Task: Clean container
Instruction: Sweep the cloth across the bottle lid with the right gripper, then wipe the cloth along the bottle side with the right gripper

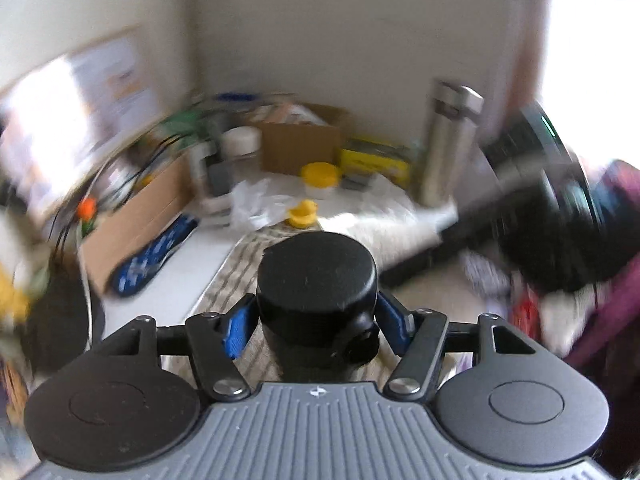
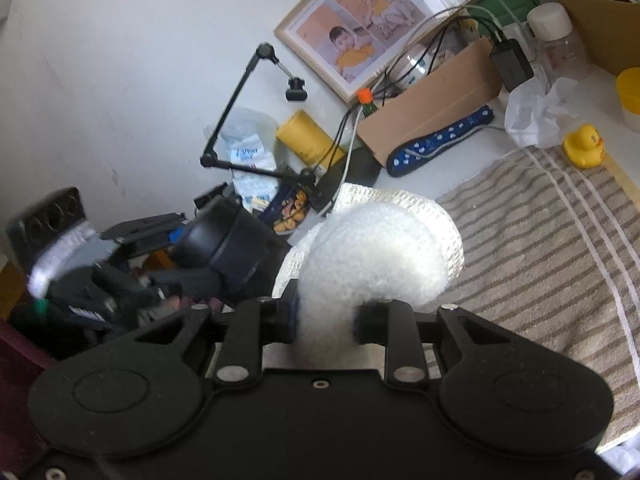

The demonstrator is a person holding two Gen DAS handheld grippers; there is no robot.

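Note:
A black cylindrical container (image 1: 316, 272) with a flat cap stands upright between the blue pads of my left gripper (image 1: 316, 320), which is shut on its body. In the right wrist view the same container (image 2: 230, 248) shows at the left, tilted, just beside a white fluffy scrubbing sponge (image 2: 376, 256). My right gripper (image 2: 326, 320) is shut on that sponge's lower edge. The sponge's netted back faces away from the camera. In the left wrist view, a dark blurred mass at the right edge is the right-hand tool. Both grippers hang over a striped cloth (image 2: 540, 240).
On the table's far side are a yellow rubber duck (image 2: 584, 146), a crumpled plastic bag (image 2: 536, 112), a blue power strip (image 2: 440, 140), cardboard boxes (image 2: 432, 96) and a framed photo (image 2: 376, 20). A steel flask (image 1: 448, 140) and a yellow-lidded jar (image 1: 320, 178) stand by the wall.

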